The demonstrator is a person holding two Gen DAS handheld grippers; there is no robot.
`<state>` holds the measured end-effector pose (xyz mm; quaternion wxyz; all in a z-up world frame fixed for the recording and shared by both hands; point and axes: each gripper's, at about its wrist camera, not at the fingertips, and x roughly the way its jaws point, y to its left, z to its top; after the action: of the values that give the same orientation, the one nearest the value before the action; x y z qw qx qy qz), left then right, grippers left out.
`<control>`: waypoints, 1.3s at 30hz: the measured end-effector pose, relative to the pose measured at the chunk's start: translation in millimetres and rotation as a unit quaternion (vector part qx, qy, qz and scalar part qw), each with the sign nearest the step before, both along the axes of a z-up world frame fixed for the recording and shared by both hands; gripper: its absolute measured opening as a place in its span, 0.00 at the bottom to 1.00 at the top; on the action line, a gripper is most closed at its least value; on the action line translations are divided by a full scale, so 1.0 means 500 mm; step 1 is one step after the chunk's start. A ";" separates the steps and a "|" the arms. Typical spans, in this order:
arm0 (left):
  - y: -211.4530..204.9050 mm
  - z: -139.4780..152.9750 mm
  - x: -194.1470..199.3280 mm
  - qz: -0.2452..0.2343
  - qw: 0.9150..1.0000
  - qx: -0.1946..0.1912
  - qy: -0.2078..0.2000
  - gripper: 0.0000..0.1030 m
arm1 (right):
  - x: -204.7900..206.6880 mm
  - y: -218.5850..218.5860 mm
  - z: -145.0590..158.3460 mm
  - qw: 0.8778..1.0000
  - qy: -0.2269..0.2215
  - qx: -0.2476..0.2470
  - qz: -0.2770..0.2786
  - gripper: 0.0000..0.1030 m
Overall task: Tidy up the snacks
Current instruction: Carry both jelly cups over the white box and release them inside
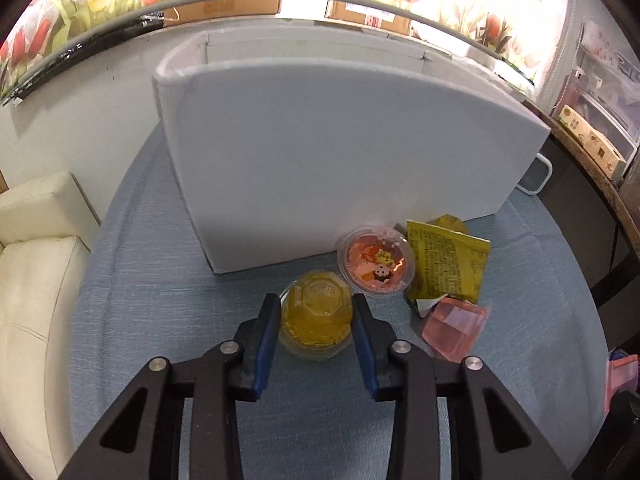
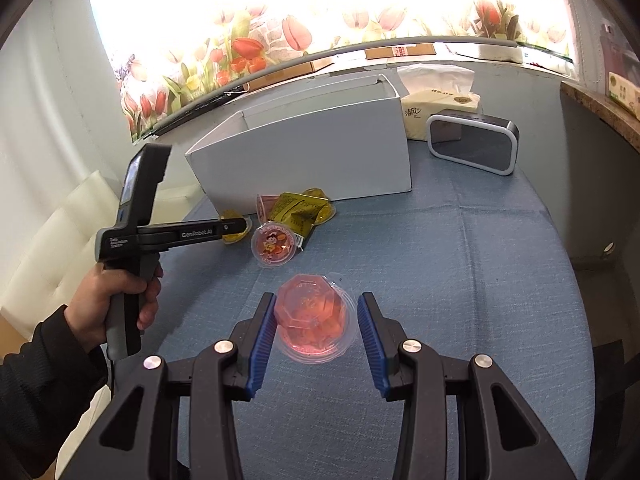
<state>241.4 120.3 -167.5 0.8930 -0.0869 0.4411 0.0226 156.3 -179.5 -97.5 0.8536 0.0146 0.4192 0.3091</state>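
Left wrist view: left gripper [image 1: 316, 316] straddles an inverted yellow jelly cup [image 1: 317, 316] on the blue tablecloth [image 1: 160, 300], both blue pads touching its sides, clenched on it. At 1 o'clock a cartoon-lid jelly cup [image 1: 376, 266] touches it; yellow snack packet [image 1: 448, 264] and a pink jelly piece [image 1: 456, 330] lie at 2–3 o'clock. White box [image 1: 340, 152] stands at 12. Right wrist view: right gripper [image 2: 317, 316] spread wide around an inverted pink jelly cup [image 2: 310, 314], left pad just beside it, right pad apart. Speaker [image 2: 472, 142] at 1 o'clock.

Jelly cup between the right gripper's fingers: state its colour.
Translucent pink-red jelly cup, clearest in the right wrist view.
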 end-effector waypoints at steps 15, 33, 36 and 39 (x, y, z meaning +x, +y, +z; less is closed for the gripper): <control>-0.029 0.210 -0.144 -0.019 0.994 -0.023 -0.105 0.38 | 0.040 0.049 0.064 0.999 -0.028 0.027 0.024 0.44; 0.036 0.274 0.103 0.001 0.992 -0.038 -0.120 0.38 | 0.433 0.223 0.114 1.000 -0.020 -0.003 0.021 0.44; 0.048 0.255 0.142 0.003 0.994 -0.040 -0.105 0.38 | 0.472 0.232 0.095 1.000 -0.006 -0.004 0.018 0.44; 0.051 0.239 0.172 0.001 0.995 -0.029 -0.092 0.39 | 0.502 0.237 0.082 1.000 0.006 -0.011 0.009 0.44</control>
<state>327.4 145.9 -48.1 0.9269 -0.1145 0.3573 0.0026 407.4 -61.2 -56.4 0.8485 0.0031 0.4274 0.3120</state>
